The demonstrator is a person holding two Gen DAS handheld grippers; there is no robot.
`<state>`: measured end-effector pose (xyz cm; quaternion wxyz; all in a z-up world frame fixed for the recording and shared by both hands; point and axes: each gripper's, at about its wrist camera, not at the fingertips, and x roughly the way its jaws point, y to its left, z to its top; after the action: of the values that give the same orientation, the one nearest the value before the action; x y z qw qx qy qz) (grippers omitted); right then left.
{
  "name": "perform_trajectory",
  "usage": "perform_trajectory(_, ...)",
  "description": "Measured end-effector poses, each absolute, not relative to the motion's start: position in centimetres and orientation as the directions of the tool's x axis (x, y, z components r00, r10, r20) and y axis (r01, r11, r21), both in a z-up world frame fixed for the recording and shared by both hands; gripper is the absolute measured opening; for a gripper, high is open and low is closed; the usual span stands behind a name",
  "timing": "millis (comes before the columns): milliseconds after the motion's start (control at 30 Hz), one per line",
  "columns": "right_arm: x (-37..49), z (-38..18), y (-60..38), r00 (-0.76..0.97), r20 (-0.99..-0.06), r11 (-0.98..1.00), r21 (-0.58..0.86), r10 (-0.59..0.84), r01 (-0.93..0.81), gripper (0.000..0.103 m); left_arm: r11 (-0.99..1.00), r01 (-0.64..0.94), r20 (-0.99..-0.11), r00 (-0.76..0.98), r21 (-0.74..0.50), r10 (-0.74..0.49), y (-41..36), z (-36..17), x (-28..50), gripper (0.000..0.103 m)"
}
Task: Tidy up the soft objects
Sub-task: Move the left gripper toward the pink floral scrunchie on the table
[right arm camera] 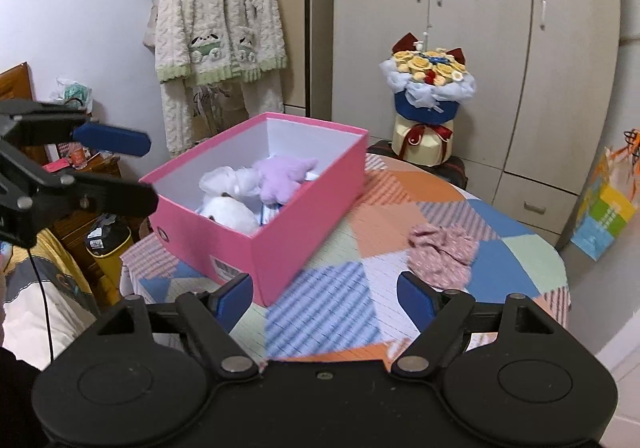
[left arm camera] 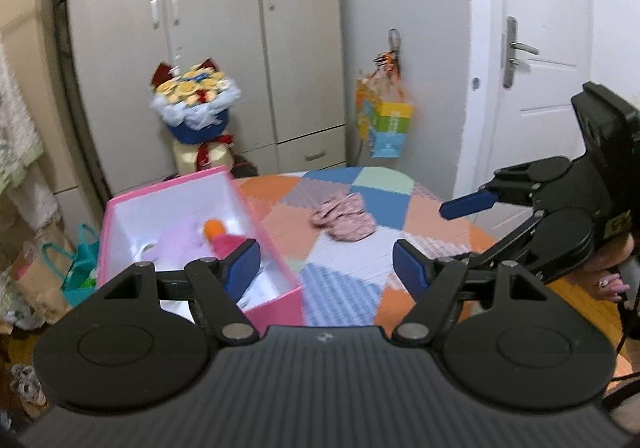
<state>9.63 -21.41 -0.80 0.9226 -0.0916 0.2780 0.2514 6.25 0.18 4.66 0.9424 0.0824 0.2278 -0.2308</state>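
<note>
Box [left arm camera: 276, 302] contents partly hidden, blurred.

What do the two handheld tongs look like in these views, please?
Both the left tongs and right tongs are matte black, with round pivot housings, silver bolts, linkage bars and blue finger pads. A thin black cable hangs below the left one.

A flower bouquet [right arm camera: 428, 88] stands before the wardrobe [right arm camera: 480, 28].

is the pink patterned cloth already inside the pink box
No, the pink patterned cloth lies crumpled on the patchwork tablecloth, apart from the pink box, which holds only plush toys.
</note>
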Motion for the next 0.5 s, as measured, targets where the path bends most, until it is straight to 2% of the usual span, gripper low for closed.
perform_trajectory(267,11.3,-2.1,-25.3,0.724,-0.558,0.862,-0.032,0.404,-0.506,0.084,0.867,0.498,-0.475,0.768,0.021,-0.429,-4.6,4.0,10.0,0.073)
perform_trajectory(500,14.4,-4.1,-27.1,0.759,-0.535,0.867,-0.094,0.37,-0.489,0.084,0.876,0.48,-0.519,0.738,-0.045,-0.431,-8.7,1.5,14.8,0.073)
